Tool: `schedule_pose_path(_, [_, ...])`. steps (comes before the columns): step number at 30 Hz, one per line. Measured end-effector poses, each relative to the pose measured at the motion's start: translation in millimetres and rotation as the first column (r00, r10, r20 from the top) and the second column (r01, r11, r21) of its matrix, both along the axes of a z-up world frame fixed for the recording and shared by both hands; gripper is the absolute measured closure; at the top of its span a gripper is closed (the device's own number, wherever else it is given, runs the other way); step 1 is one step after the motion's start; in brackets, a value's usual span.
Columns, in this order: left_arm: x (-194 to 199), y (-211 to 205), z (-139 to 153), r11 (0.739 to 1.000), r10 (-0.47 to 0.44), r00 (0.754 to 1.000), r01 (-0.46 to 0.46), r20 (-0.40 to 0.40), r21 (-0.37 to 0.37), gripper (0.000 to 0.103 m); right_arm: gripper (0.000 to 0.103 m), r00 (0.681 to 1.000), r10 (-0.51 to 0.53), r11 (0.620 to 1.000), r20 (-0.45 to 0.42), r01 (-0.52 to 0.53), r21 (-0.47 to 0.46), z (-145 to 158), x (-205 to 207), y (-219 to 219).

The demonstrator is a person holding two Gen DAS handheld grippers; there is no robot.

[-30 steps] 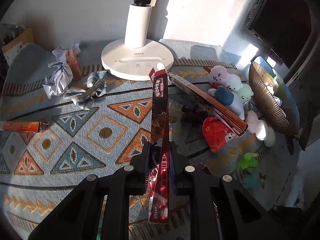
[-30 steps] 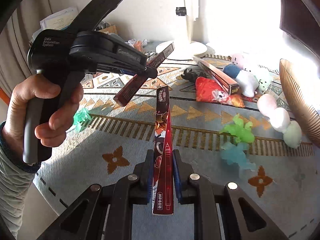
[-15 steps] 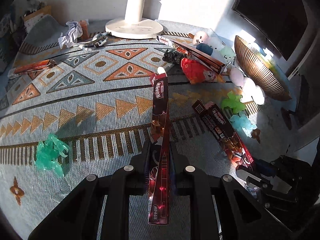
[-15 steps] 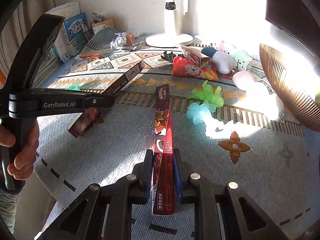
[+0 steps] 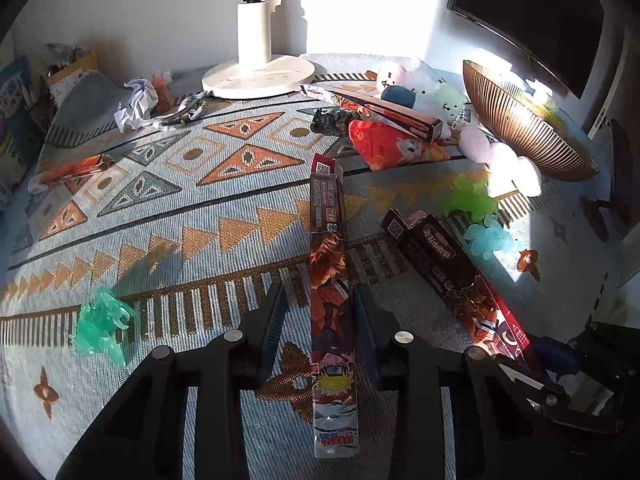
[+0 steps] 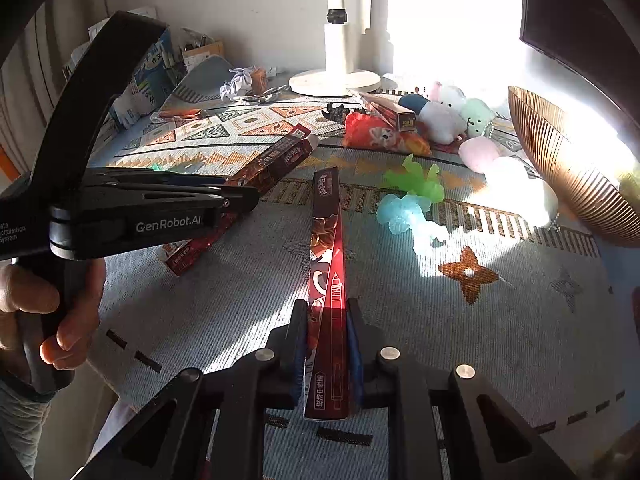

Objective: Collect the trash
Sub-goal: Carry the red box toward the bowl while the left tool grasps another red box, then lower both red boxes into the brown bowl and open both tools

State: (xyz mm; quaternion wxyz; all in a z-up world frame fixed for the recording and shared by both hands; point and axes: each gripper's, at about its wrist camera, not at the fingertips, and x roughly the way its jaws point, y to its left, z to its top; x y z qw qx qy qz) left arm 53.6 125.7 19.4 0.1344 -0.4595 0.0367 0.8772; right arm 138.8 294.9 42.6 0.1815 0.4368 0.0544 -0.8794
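A long orange-printed pen box [image 5: 330, 280] lies flat on the patterned cloth between the fingers of my left gripper [image 5: 318, 296], which stands open; the box sits near the right finger. From the right wrist view this box [image 6: 272, 160] stretches out past the left gripper [image 6: 240, 200], held by a person's hand [image 6: 52, 312]. My right gripper [image 6: 326, 306] is shut on a dark red pen box [image 6: 330, 240] held edge-up above the cloth. In the left wrist view that box [image 5: 452, 272] runs to the right gripper at the lower right corner.
Crumpled white paper [image 5: 134, 102], an orange wrapper [image 5: 72, 168], a third pen box [image 5: 400, 110] and a red snack bag [image 5: 384, 144] lie farther back. Plush toys [image 5: 416, 88], jelly-like toys [image 5: 472, 200], a lamp base [image 5: 260, 76] and a ribbed brown bowl [image 5: 520, 120] stand around them.
The left gripper's jaws have spread apart and its box has turned from edge-up to lying flat. Both grippers have drawn back toward the near side of the cloth; the right still grips its box.
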Motion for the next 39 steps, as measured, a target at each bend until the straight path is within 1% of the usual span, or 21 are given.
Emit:
schedule_pose_path(1, [0, 0, 0, 1.0, 0.002, 1.0, -0.002, -0.001, -0.012, 0.086, 0.086, 1.0, 0.003, 1.0, 0.007, -0.003, -0.021, 1, 1, 2])
schedule_pose_path(3, [0, -1, 3, 1.0, 0.005, 1.0, -0.005, 0.0, -0.001, 0.088, 0.086, 1.0, 0.009, 0.997, 0.014, -0.008, -0.075, 4, 4, 7])
schedule_pose_path(5, [1, -3, 10, 1.0, 0.016, 1.0, -0.015, -0.02, 0.01, 0.088, 0.086, 1.0, 0.02, 0.993, 0.0, -0.02, -0.119, 11, 8, 11])
schedule_pose_path(10, [2, -3, 39, 0.999, 0.036, 0.995, -0.033, -0.088, 0.035, 0.088, 0.086, 0.998, 0.012, 0.983, -0.058, -0.022, -0.183, 36, 11, 23])
schedule_pose_path(13, [-2, 6, 63, 0.998, 0.014, 0.991, -0.005, -0.129, 0.067, 0.088, 0.086, 0.994, -0.026, 0.976, -0.105, 0.002, -0.219, 57, 7, 40])
schedule_pose_path(16, [-14, 26, 85, 0.996, -0.028, 0.986, 0.041, -0.167, 0.075, 0.088, 0.086, 0.98, -0.108, 0.966, -0.165, 0.064, -0.252, 83, -2, 68])
schedule_pose_path(19, [-31, 56, 106, 0.988, -0.08, 0.98, 0.103, -0.183, 0.118, 0.088, 0.086, 0.953, -0.214, 0.948, -0.216, 0.148, -0.283, 108, -19, 100])
schedule_pose_path(21, [-42, 79, 119, 0.977, -0.124, 0.971, 0.155, -0.204, 0.148, 0.088, 0.086, 0.926, -0.291, 0.933, -0.24, 0.22, -0.286, 123, -35, 122])
schedule_pose_path(23, [-52, 107, 129, 0.965, -0.168, 0.959, 0.207, -0.227, 0.163, 0.088, 0.086, 0.892, -0.368, 0.912, -0.26, 0.293, -0.287, 135, -51, 140])
schedule_pose_path(25, [-63, 133, 135, 0.949, -0.202, 0.95, 0.25, -0.238, 0.192, 0.088, 0.086, 0.861, -0.428, 0.892, -0.276, 0.354, -0.281, 146, -66, 155])
schedule_pose_path(27, [-72, 155, 139, 0.933, -0.224, 0.944, 0.28, -0.242, 0.228, 0.088, 0.086, 0.825, -0.49, 0.865, -0.28, 0.42, -0.277, 154, -81, 172])
schedule_pose_path(30, [-88, 185, 140, 0.912, -0.239, 0.94, 0.304, -0.243, 0.277, 0.088, 0.086, 0.781, -0.555, 0.831, -0.286, 0.507, -0.228, 159, -102, 191])
schedule_pose_path(34, [-101, 211, 133, 0.886, -0.229, 0.946, 0.3, -0.229, 0.353, 0.088, 0.086, 0.749, -0.6, 0.8, -0.282, 0.571, -0.185, 156, -120, 209])
schedule_pose_path(35, [-102, 217, 131, 0.885, -0.227, 0.946, 0.299, -0.232, 0.357, 0.088, 0.086, 0.745, -0.606, 0.795, -0.277, 0.581, -0.176, 154, -122, 212])
schedule_pose_path(37, [-105, 226, 126, 0.89, -0.219, 0.946, 0.293, -0.238, 0.348, 0.088, 0.086, 0.743, -0.614, 0.789, -0.268, 0.593, -0.163, 149, -126, 216])
schedule_pose_path(39, [-109, 234, 122, 0.891, -0.228, 0.945, 0.299, -0.234, 0.341, 0.088, 0.086, 0.742, -0.617, 0.785, -0.264, 0.603, -0.139, 144, -131, 218])
